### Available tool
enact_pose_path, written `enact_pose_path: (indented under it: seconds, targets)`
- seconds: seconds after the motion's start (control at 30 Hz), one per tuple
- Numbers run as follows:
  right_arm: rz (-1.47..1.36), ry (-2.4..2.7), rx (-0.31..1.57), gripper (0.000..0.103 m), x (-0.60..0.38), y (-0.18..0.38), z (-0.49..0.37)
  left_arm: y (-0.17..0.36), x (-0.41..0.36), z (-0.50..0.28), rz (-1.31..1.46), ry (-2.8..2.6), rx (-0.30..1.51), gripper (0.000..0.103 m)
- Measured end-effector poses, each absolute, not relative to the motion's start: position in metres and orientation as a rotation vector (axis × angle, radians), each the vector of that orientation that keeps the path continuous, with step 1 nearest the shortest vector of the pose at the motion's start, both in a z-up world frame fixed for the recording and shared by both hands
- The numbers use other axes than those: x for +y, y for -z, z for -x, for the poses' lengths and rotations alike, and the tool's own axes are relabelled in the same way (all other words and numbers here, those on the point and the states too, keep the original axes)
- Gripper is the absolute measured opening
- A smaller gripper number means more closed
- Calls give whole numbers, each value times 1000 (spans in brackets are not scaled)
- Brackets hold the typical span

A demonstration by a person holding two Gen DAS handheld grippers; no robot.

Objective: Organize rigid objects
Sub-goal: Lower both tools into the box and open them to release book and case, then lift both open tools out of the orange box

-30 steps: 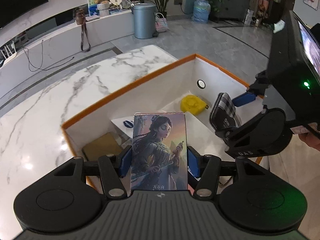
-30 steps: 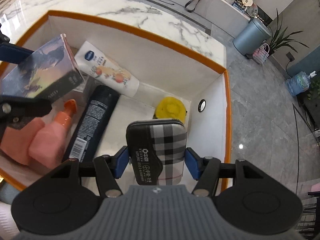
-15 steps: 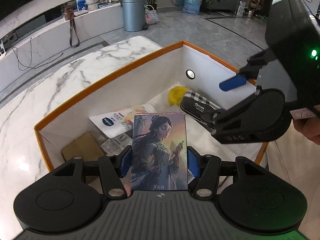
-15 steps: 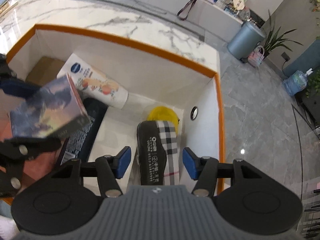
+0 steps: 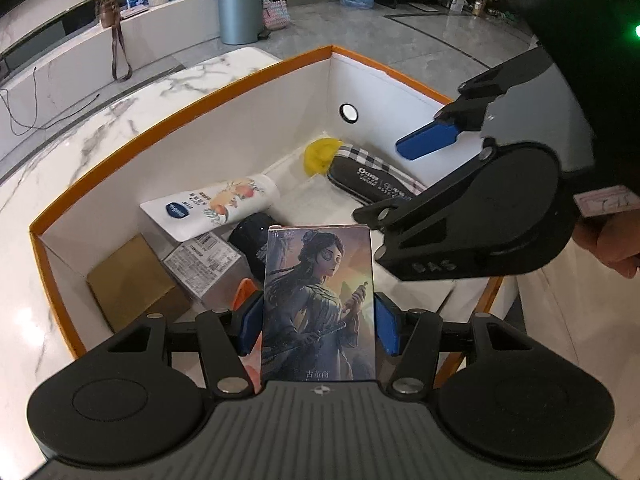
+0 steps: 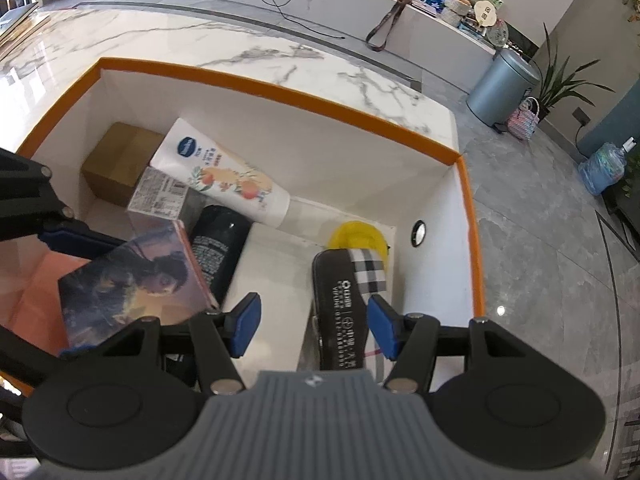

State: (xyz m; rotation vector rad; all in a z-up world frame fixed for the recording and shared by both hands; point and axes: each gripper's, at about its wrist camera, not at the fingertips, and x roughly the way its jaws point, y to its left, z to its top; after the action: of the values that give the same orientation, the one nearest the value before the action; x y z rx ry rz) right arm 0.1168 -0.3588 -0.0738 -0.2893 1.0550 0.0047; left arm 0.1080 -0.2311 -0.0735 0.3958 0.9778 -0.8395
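Observation:
My left gripper (image 5: 319, 326) is shut on a printed card box (image 5: 319, 304) showing a woman, held above the near side of an orange-rimmed white bin (image 5: 180, 114). The box also shows in the right wrist view (image 6: 128, 284). My right gripper (image 6: 316, 326) is open and empty above the bin's right end, over a black and plaid case (image 6: 346, 312) that lies on the bin floor. The case also shows in the left wrist view (image 5: 372, 182), with the right gripper (image 5: 430, 142) above it.
In the bin lie a white lotion tube (image 6: 224, 174), a black bottle (image 6: 218, 250), a yellow object (image 6: 356, 236), a brown box (image 6: 118, 162), a clear labelled box (image 6: 158, 196) and an orange bottle (image 6: 36, 288). The bin stands on a marble table (image 6: 240, 52).
My right gripper opened and let go of the plaid case, which now lies in the bin, then lifted away. My left gripper moved further over the bin with the card box.

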Motion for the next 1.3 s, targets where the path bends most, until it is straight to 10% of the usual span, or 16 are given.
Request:
enact_pose_path:
  seconds: [1.3]
  targets:
    - [139,13,706,80,-327,5,-41,4,-123,-84,-183,564,604,79]
